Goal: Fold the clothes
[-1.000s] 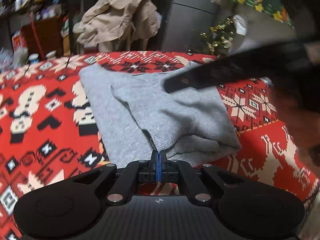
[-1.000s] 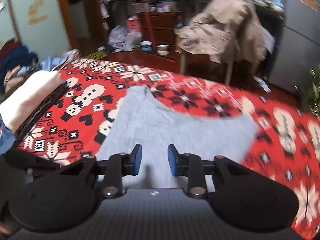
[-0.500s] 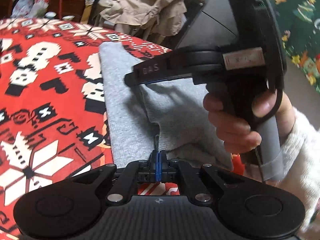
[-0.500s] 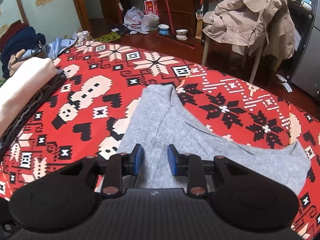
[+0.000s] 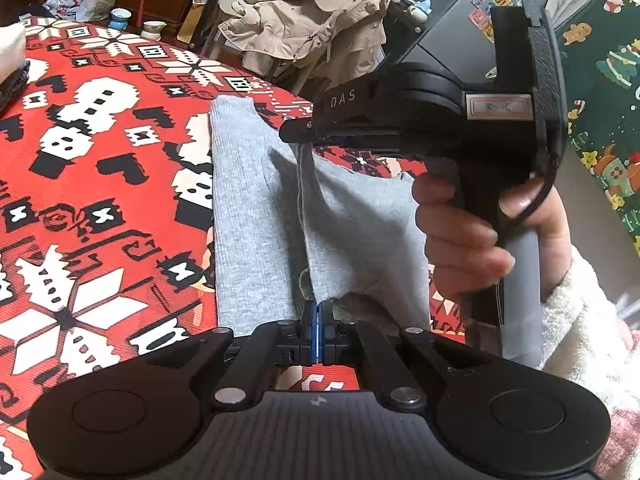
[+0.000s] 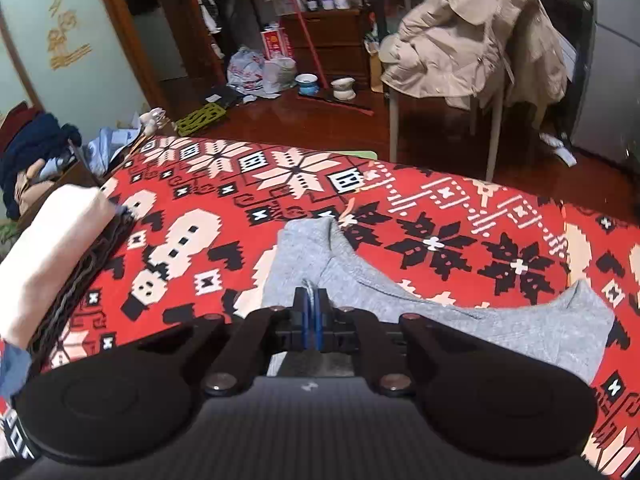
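The left gripper (image 5: pixel 317 314) was clamped on the near hem of the grey garment (image 5: pixel 256 216), its blue pads pressed together with a fold of cloth pinched between them, just as a second before. The right gripper (image 6: pixel 311 300) had changed: a second earlier its fingers stood apart above the cloth, and now they had come together on a small ridge of grey fabric that poked up between the tips. In the left view the right gripper (image 5: pixel 296 136) had arrived from the right, where earlier only a dark blur crossed the frame; its tip now pinched an edge of the garment beyond the left fingers, and the cloth hung taut from it in a vertical crease. The hand (image 5: pixel 460 232) wrapped its handle, to the right of the left fingers, a fluffy white sleeve (image 5: pixel 580 320) at the wrist. The garment lay on the red patterned blanket (image 5: pixel 80 184), its long axis running straight away from the left fingers, the narrow far end pointing toward a chair draped with a beige coat (image 5: pixel 312 20). From the right gripper's view one part stretched away ahead of the fingers and another spread out to their right. Left of the right fingers sat a stack of folded clothes (image 6: pixel 48 252), cream on top.
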Motion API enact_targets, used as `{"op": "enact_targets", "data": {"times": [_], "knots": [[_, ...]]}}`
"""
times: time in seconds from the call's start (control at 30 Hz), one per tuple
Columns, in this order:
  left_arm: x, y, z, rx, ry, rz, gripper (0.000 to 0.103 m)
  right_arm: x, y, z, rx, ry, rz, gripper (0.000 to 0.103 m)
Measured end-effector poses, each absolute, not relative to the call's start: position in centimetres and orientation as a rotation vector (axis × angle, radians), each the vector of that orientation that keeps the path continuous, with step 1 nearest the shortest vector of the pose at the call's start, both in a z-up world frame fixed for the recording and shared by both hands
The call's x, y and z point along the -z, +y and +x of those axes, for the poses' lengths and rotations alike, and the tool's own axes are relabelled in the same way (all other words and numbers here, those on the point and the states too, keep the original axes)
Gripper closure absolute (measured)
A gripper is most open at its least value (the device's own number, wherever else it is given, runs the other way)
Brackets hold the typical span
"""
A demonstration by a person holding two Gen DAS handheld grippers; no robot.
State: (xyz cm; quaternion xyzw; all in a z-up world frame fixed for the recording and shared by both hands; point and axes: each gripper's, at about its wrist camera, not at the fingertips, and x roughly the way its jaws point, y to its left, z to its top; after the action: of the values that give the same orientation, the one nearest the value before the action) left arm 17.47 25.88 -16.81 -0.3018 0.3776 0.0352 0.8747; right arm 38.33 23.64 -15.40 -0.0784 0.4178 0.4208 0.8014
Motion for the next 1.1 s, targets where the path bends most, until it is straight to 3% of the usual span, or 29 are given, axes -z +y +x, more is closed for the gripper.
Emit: {"op": "enact_targets", "data": {"times": [0.37, 0.43, 0.5, 0.67, 0.8, 0.97, 1.1], "knots": [[19.1, 26.1, 18.0, -0.089, 0.859, -0.595, 0.102, 18.7, 25.6, 38.0, -0.894, 0.937, -0.206, 0.098], [19.1, 26.1, 18.0, -0.085, 0.861, -0.593, 0.102, 18.4, 25.4, 37.8, -0.896, 0.929, -0.204, 0.095], [19.0, 26.1, 18.0, -0.085, 0.864, -0.593, 0.102, 17.5, 24.9, 37.6, -0.895, 0.902, -0.204, 0.08], [18.8, 26.2, 18.0, -0.098, 0.863, -0.583, 0.101, 14.0, 21.0, 36.8, -0.893, 0.844, -0.143, 0.076], [17.9, 26.1, 17.5, -0.11, 0.848, -0.564, 0.096, 12.8, 15.5, 35.2, -0.8, 0.826, -0.115, 0.066], [15.8, 26.0, 17.1, -0.083, 0.797, -0.529, 0.096, 13.6, 9.6, 32.5, -0.682, 0.84, -0.121, 0.066], [14.9, 25.4, 19.1, -0.029, 0.778, -0.486, 0.096, 15.5, 6.7, 30.9, -0.639, 0.88, -0.073, 0.088]]}}
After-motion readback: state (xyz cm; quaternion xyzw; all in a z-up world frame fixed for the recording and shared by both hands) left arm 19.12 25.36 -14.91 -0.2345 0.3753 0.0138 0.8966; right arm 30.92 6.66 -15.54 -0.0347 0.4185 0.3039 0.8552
